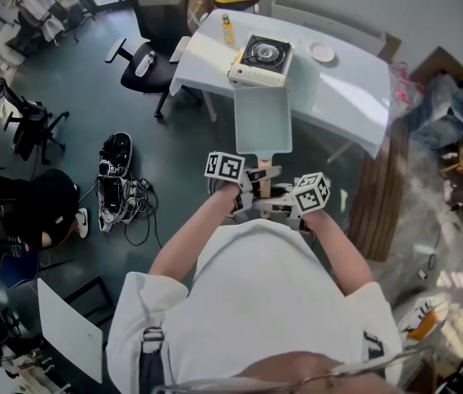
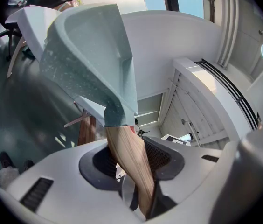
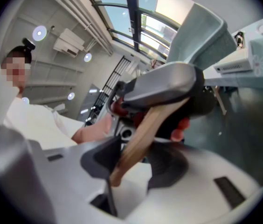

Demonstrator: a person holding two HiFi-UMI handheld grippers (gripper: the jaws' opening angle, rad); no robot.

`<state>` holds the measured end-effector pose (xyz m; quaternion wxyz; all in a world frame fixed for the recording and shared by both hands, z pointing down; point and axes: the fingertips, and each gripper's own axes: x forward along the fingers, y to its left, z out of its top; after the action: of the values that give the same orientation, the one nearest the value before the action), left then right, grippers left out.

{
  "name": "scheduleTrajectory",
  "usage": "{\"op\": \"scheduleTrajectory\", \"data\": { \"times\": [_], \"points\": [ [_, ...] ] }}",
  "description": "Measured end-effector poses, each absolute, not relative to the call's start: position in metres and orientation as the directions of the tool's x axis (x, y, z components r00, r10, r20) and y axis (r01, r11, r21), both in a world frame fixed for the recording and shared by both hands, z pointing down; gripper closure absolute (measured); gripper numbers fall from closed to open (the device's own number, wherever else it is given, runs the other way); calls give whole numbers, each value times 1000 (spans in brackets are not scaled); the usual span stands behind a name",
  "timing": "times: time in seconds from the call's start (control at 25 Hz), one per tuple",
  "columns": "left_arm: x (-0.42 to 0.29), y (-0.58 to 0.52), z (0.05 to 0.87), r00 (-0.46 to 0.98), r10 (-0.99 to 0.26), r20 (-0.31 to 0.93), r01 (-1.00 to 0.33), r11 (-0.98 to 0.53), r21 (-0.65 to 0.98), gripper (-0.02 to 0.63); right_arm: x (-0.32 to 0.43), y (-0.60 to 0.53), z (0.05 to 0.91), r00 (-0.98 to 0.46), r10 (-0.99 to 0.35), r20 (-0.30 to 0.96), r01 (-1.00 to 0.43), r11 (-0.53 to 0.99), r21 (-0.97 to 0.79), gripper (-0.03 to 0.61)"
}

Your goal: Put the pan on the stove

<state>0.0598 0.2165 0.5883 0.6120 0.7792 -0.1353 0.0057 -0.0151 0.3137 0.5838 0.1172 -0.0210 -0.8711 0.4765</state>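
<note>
A pale green rectangular pan [image 1: 263,121] with a wooden handle [image 1: 264,175] hangs in the air in front of the white table [image 1: 342,93], short of the portable gas stove [image 1: 262,60] on it. My left gripper [image 1: 244,194] and right gripper [image 1: 285,205] are both shut on the handle, side by side. In the left gripper view the handle [image 2: 129,160] runs between the jaws of the left gripper [image 2: 134,158], and the pan [image 2: 89,55] rises tilted ahead. In the right gripper view the right gripper [image 3: 134,161] clamps the handle's end [image 3: 136,141], just behind the left gripper's body.
On the table stand a bottle [image 1: 228,29] and a small white plate [image 1: 323,52] either side of the stove. A black office chair [image 1: 162,23] is at the table's left. Shoes and cables [image 1: 115,179] lie on the floor; wooden planks [image 1: 379,195] are at the right.
</note>
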Motion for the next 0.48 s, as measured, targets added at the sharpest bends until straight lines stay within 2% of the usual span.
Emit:
{"op": "scheduleTrajectory", "data": {
  "times": [0.48],
  "points": [
    [62,177,592,965,-199,172,-213,-206,955,443,-14,273,585,-974,138,181,-80,536,-840,399]
  ]
}}
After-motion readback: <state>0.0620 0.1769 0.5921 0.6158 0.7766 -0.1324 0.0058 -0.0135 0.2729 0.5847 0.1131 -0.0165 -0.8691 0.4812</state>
